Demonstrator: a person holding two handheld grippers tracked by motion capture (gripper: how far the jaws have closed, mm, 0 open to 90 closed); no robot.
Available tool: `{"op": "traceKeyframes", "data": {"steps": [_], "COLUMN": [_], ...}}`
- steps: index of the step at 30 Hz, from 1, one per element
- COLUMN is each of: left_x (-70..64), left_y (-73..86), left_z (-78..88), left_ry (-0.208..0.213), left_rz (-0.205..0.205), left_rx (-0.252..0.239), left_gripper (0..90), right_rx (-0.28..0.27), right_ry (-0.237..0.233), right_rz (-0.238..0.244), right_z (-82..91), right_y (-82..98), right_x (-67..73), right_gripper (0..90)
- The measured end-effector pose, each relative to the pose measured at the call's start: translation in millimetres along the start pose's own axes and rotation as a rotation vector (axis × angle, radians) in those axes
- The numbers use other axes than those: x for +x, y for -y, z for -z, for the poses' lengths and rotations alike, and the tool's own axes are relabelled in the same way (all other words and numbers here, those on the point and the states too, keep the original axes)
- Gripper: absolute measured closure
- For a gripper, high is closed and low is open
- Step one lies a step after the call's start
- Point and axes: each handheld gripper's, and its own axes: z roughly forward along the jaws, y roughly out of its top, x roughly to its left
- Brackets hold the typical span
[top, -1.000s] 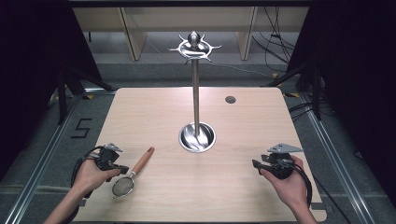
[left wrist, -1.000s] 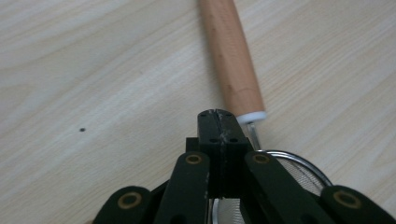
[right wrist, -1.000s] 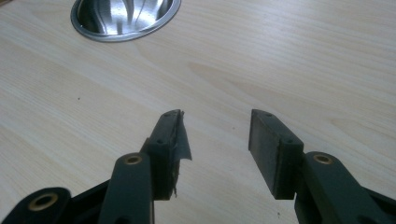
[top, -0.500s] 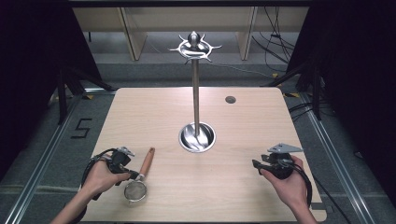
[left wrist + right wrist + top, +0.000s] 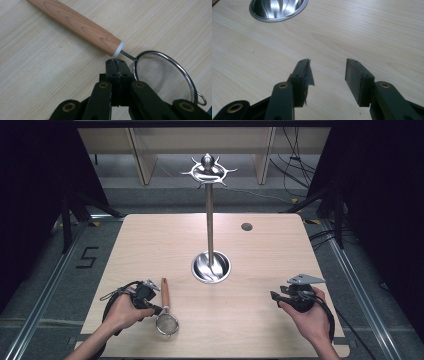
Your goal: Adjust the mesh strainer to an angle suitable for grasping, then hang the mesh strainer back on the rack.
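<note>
Both grippers differ: the left gripper point(image 5: 159, 310), pressed together, has nudged the strainer point(image 5: 166, 324) rightward for pickup, while the right gripper point(image 5: 274, 296) rests spread.

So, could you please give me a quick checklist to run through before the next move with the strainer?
1. Left gripper jaws shut: ok.
2. Left gripper gripping the strainer: not ok, tips only rest beside its wire neck.
3. Strainer flat on the table: ok.
4. Right gripper open and empty: ok.
5. Stand upright, hooks free: ok.
6. Path from strainer to stand clear: ok.
</note>
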Motion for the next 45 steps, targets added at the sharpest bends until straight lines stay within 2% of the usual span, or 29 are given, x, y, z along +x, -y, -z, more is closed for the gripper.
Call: {"op": "traceKeyframes", "data": {"steps": [1,2,4,5,6,9,10,11,12,13,14,15,16,18,19,20,21,23,26,27,30,32,34,37,39,40,42,43,45], "left_x": [2.9,5.5,10.7,11.0,13.4,17.4,17.2,17.0,16.2,14.5,13.4,12.0,10.9,9.1,8.7,8.0,7.2,6.1,5.5,5.3,6.6,8.6,9.9,10.3,10.7,10.3,8.5,8.4,9.0], "left_y": [0.0,0.5,1.8,2.6,3.1,4.8,5.0,5.2,5.1,4.3,3.9,3.0,2.4,0.2,-1.0,-2.6,-5.1,-6.7,-13.5,-14.2,-15.9,-16.4,-16.8,-19.5,-20.6,-23.3,-25.6,-26.3,-27.4], "left_z": [3.0,6.3,12.0,12.1,14.2,17.4,17.5,16.7,16.6,16.5,16.5,15.7,14.1,13.2,12.1,11.1,9.8,9.4,6.3,4.6,1.3,-0.4,-1.3,-3.6,-5.2,-7.1,-8.9,-10.5,-13.3], "left_ry": [-0.007,-0.015,-0.029,-0.047,-0.045,-0.064,-0.064,-0.069,-0.072,-0.078,-0.082,-0.090,-0.101,-0.113,-0.119,-0.124,-0.129,-0.133,-0.128,-0.135,-0.134,-0.113,-0.120,-0.141,-0.130,-0.134,-0.152,-0.152,-0.148], "left_rz": [0.002,0.014,0.043,0.088,0.104,0.160,0.192,0.205,0.212,0.226,0.229,0.229,0.230,0.227,0.227,0.236,0.248,0.259,0.264,0.276,0.295,0.316,0.327,0.327,0.333,0.327,0.321,0.321,0.326], "left_rx": [-0.003,-0.014,-0.043,-0.087,-0.106,-0.155,-0.162,-0.178,-0.180,-0.174,-0.172,-0.170,-0.175,-0.154,-0.153,-0.150,-0.142,-0.139,-0.101,-0.102,-0.068,-0.052,-0.046,-0.027,-0.029,-0.008,0.004,0.000,0.018], "left_gripper": [86.1,83.5,75.8,72.6,68.6,57.2,53.8,50.2,46.4,43.8,41.4,40.1,39.2,38.5,38.3,38.1,37.9,37.5,37.5,37.5,37.5,37.5,37.5,37.7,37.9,38.6,41.4,41.6,43.1], "right_rx": [-0.015,-0.015,0.000,-0.027,-0.006,-0.013,0.003,-0.025,0.006,-0.005,-0.029,-0.002,-0.019,-0.009,-0.026,-0.011,-0.004,-0.007,-0.017,-0.026,-0.010,0.000,-0.015,-0.001,-0.004,0.000,-0.004,0.008,0.008], "right_ry": [0.005,-0.001,0.002,0.009,0.004,0.009,0.006,0.006,0.013,0.018,0.012,0.005,0.012,0.001,-0.005,0.001,-0.002,0.001,0.001,0.007,0.017,0.012,-0.002,0.011,0.017,0.002,0.005,0.002,0.002], "right_rz": [0.049,0.009,0.002,0.016,-0.016,0.027,-0.021,0.029,-0.007,0.018,0.016,-0.005,0.039,0.002,0.050,0.013,0.004,0.017,-0.004,0.016,0.022,-0.003,0.011,-0.007,0.030,-0.017,0.003,-0.022,-0.019], "right_z": [-0.2,0.2,2.3,0.8,2.7,2.4,2.9,0.6,3.3,2.4,-0.2,1.4,-0.4,-0.4,-2.0,-0.8,-0.7,0.4,2.3,1.4,3.4,4.0,2.6,4.4,4.0,3.4,2.9,3.6,3.3], "right_y": [0.0,1.3,2.0,3.1,2.6,1.8,2.5,2.1,0.7,0.8,0.9,-0.9,-0.7,-2.1,-2.5,-2.9,-2.4,-1.4,-1.1,-0.2,-1.0,-1.9,-1.6,-0.9,-1.2,-0.7,-0.9,-0.8,-0.8], "right_x": [-4.0,-1.7,-2.3,-4.0,-2.6,-7.7,-4.3,-7.4,-4.5,-5.6,-4.8,-3.2,-5.0,-1.6,-4.4,-2.5,-2.2,-4.1,-3.7,-4.8,-3.0,-0.2,0.1,0.8,-2.8,-0.3,-2.0,0.1,-0.3], "right_gripper": [54.8,54.8,54.8,54.8,54.8,54.8,54.8,54.8,54.8,54.8,54.8,54.8,54.8,54.7,54.7,54.7,54.8,54.7,54.8,54.8,54.6,54.5,54.5,54.5,54.5,54.5,54.5,54.5,54.4]}}
